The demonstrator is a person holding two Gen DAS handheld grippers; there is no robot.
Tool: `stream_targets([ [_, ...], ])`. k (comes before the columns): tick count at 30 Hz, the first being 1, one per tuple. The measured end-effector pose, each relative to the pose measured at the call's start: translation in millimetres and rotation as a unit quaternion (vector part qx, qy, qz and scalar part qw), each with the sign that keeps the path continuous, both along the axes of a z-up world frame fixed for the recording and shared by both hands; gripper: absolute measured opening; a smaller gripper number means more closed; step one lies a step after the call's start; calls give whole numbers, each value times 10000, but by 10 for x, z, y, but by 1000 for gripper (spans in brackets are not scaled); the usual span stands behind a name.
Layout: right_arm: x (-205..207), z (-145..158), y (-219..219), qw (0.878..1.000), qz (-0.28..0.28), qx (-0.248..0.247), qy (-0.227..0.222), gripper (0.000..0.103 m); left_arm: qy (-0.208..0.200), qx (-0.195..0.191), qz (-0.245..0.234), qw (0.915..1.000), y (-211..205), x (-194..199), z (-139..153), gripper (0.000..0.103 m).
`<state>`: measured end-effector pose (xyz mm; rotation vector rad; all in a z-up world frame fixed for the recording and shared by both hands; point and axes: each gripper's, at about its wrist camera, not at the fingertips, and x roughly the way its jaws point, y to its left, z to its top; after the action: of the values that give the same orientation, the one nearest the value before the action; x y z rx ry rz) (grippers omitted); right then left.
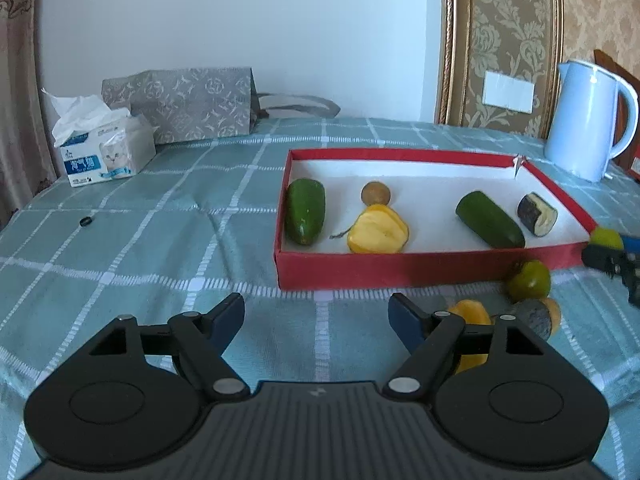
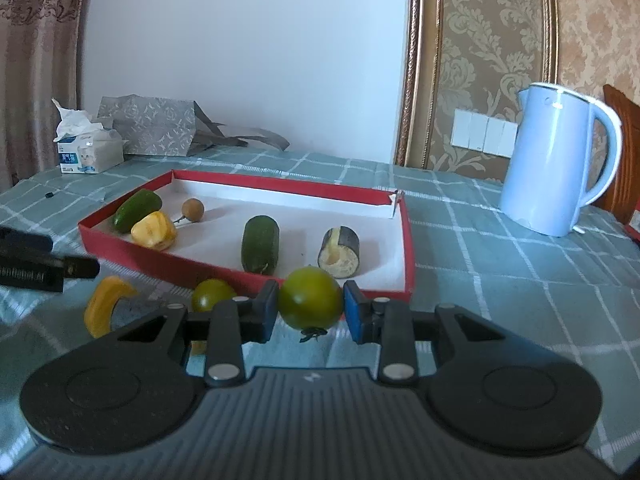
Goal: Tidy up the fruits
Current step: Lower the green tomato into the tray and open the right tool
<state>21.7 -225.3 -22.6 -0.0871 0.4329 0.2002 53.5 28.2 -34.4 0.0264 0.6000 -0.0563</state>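
Note:
A red box [image 1: 420, 268] [image 2: 408, 240] with a white floor lies on the table. In it are two green cucumber pieces [image 1: 305, 211] [image 1: 489, 220], a yellow pepper piece [image 1: 378, 230], a small brown fruit [image 1: 375, 193] and an eggplant piece [image 1: 537, 214]. My right gripper [image 2: 311, 307] is shut on a green tomato [image 2: 311, 298] held above the cloth just before the box's front wall. My left gripper [image 1: 316, 316] is open and empty in front of the box. Another green tomato [image 1: 529, 280] [image 2: 212, 294], a yellow pepper piece [image 2: 106, 304] and a grey eggplant piece [image 1: 536, 316] lie on the cloth.
A pale blue kettle [image 1: 588, 120] [image 2: 560, 160] stands at the back right. A tissue box [image 1: 104, 154] and a grey patterned bag [image 1: 180, 104] sit at the back left. A small black ring [image 1: 85, 222] lies on the checked tablecloth.

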Motion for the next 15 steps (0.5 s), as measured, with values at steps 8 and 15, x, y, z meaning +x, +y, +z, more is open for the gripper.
stream_targets([
  [8,433,145,116,10000,13,-12,28,32,213,177,286,9992,18,96,-89,83],
  [15,941,179,295,9997,-58,-197,95,32,188,269,420,9986,15,101,-93,93],
])
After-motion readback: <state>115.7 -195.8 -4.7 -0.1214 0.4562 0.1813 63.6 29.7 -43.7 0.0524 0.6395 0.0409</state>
